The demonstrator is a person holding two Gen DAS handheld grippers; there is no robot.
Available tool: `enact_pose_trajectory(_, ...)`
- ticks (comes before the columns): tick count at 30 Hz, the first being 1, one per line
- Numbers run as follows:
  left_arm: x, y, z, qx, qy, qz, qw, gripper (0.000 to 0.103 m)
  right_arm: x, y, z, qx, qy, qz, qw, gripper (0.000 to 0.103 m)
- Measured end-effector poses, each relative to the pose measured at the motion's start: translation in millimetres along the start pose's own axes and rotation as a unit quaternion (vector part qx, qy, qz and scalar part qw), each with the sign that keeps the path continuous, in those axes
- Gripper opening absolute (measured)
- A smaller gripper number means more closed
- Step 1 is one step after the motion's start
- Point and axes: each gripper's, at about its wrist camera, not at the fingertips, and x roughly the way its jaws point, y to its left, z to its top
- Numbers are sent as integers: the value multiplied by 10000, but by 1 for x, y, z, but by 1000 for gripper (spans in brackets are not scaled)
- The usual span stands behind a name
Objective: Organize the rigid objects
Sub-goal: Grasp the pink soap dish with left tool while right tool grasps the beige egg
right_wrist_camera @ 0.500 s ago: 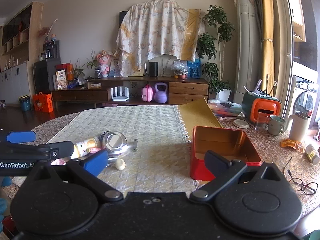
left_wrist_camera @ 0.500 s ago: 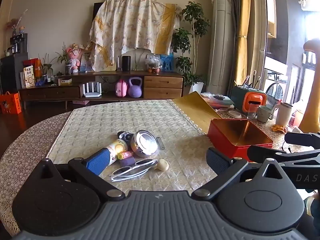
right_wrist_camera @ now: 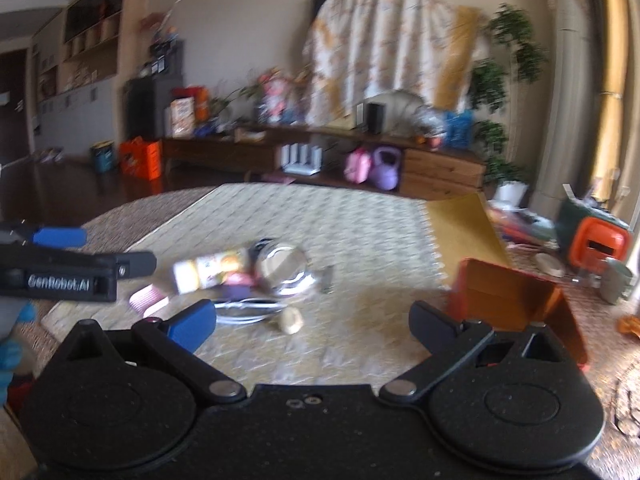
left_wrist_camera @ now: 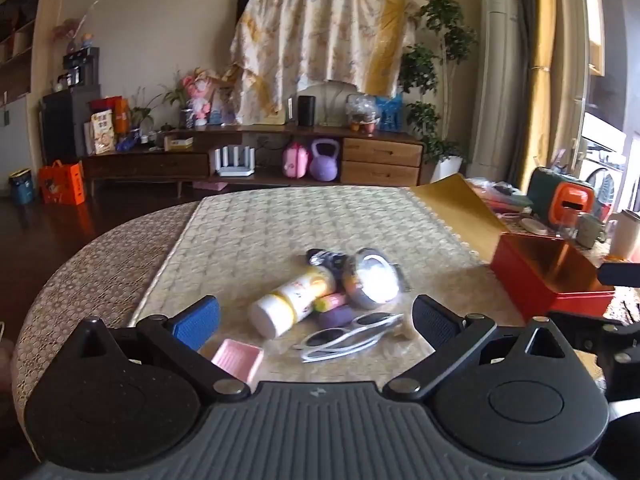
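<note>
A pile of small things lies on the quilted table mat. It holds a white bottle with a yellow label (left_wrist_camera: 294, 300) on its side, a round metal tin (left_wrist_camera: 372, 276), white-framed sunglasses (left_wrist_camera: 348, 336), a purple lump (left_wrist_camera: 336, 316) and a pink tray (left_wrist_camera: 236, 356). My left gripper (left_wrist_camera: 316, 320) hovers open just short of the pile, nothing between its fingers. My right gripper (right_wrist_camera: 314, 324) is also open and empty, near the sunglasses (right_wrist_camera: 244, 308) and a beige nub (right_wrist_camera: 292, 320). An open red box (right_wrist_camera: 516, 300) sits to the right. The left gripper (right_wrist_camera: 76, 268) shows at the left edge.
A yellow sheet (left_wrist_camera: 452, 204) lies beyond the red box (left_wrist_camera: 552, 268). Mugs, a jug and an orange-and-green case (left_wrist_camera: 568, 204) crowd the table's right side. A small metal piece (right_wrist_camera: 328, 278) lies by the tin (right_wrist_camera: 282, 268). The round table's edge curves away at left.
Both views have swung left: the pile now sits between the left gripper's fingers, with the pink tray in sight. The red box has slid right in both views. The right view is blurred.
</note>
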Motion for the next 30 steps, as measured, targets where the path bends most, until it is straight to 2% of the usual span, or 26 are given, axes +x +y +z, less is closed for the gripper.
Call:
enact_pose_trajectory(3,13,18,-3,-25,99,230,9997,103,13,3,0,-149,109,107,9998,103)
enact_pose_trajectory(9,47,36,-20,-163,498,403,9978,103,41,7,0,-361,336,353,9982,102)
enact_pose_trajectory(12,63,42,-27,-47,576,545,9968,103,59,6,1,-447,483,472,9967,100)
enact_pose_trajectory(15,80,50,-33,-199,727,452,9961,103,78,4,2,-510,708,646,9941,98)
enact_pose_trajectory(20,100,52,-40,-58,837,512,9952,103,109,0,1,-615,959,704,9910,89)
enact_pose_trajectory(25,117,56,-49,-4,983,560,9936,102,137,-4,-1,-548,1156,688,9894,74)
enact_pose_trajectory(27,119,57,-50,18,1013,555,9933,99,144,-5,-3,-509,1209,690,9890,72)
enact_pose_trajectory(30,124,58,-52,26,1056,471,9933,90,155,-7,-5,-419,1320,675,9881,62)
